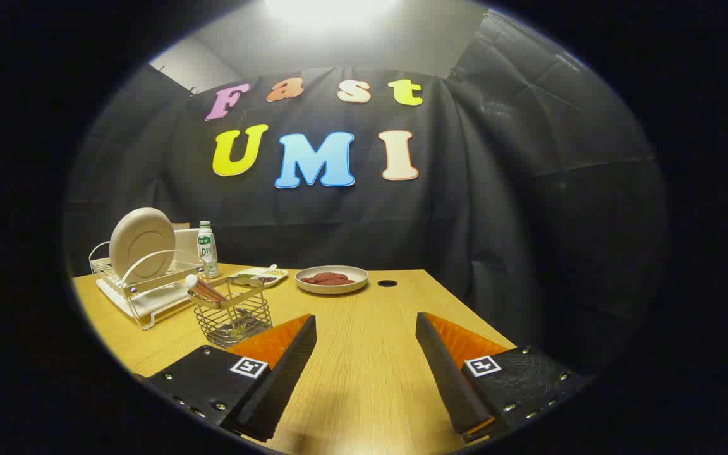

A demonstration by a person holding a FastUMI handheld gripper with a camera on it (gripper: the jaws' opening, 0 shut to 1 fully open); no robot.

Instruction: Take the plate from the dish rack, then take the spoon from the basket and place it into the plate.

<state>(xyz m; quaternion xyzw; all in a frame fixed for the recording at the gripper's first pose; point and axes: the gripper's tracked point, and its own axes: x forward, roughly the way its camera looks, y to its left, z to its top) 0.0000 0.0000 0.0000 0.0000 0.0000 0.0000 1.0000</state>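
Note:
A beige plate [141,244] stands on edge in the white wire dish rack [149,292] at the far left of the wooden table. In front of the rack stands a wire basket [234,316] with a spoon [205,291] leaning out of it, handle up and to the left. My gripper [366,325] is open above the table, well back from the rack, nothing between its fingers. The basket sits just ahead of the left finger [288,360].
A shallow bowl [331,279] with reddish food sits at the table's far middle. A small white tray [259,276] and a green-labelled bottle [207,249] stand behind the basket. A round hole [387,283] is in the tabletop beside the bowl. The table's right edge runs past the right finger.

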